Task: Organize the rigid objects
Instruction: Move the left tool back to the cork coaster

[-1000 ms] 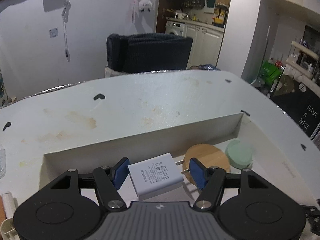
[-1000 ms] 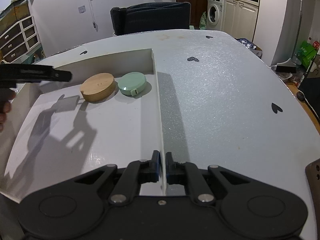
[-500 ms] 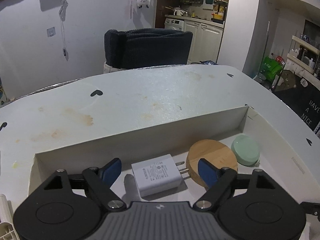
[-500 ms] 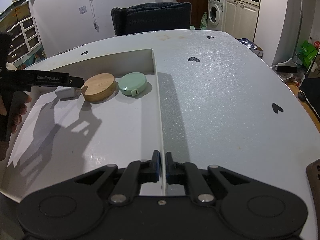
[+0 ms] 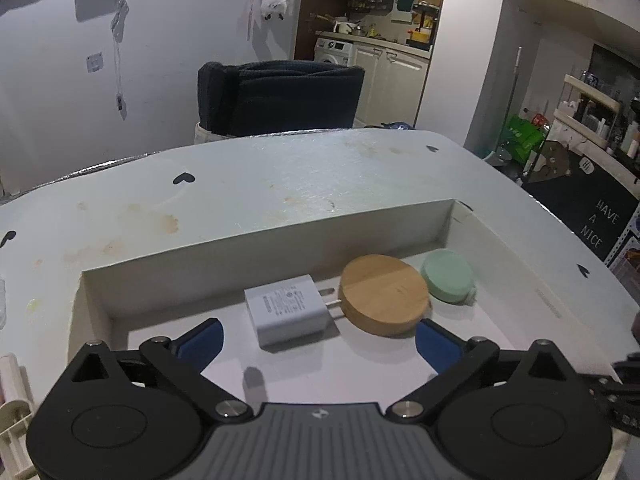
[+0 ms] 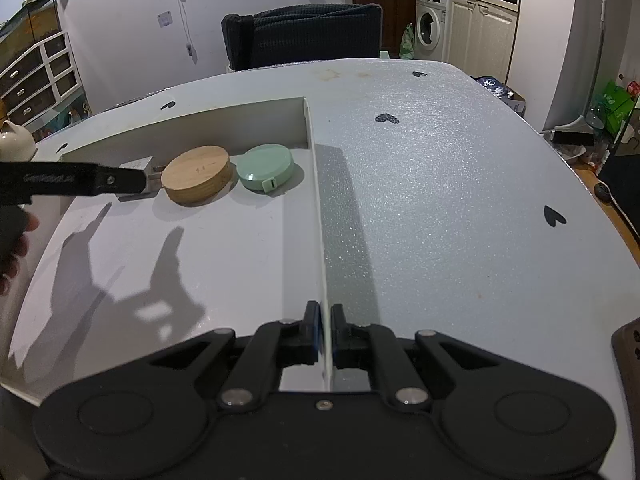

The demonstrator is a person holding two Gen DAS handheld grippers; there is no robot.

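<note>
A white box (image 5: 280,236) lies on the table. Inside it, in a row along the far wall, lie a white charger plug (image 5: 286,314), a round wooden disc (image 5: 384,294) and a mint green round tape measure (image 5: 448,276). My left gripper (image 5: 318,346) is open and empty, just behind the charger. My right gripper (image 6: 325,328) is shut on the box's right wall (image 6: 318,216) near its front end. The right wrist view also shows the disc (image 6: 198,174), the tape measure (image 6: 266,166) and the charger (image 6: 138,166), partly hidden by the left gripper's finger.
The box rests on a white foam table top (image 6: 440,184) with black heart marks. A dark chair (image 5: 280,96) stands behind the table. A small white rack (image 5: 12,412) is at the left edge. A dark object (image 6: 628,356) lies at the right edge.
My left gripper opened, let go of the charger, and pulled back and up. The charger now lies on the box floor beside the disc. My right gripper has not moved.
</note>
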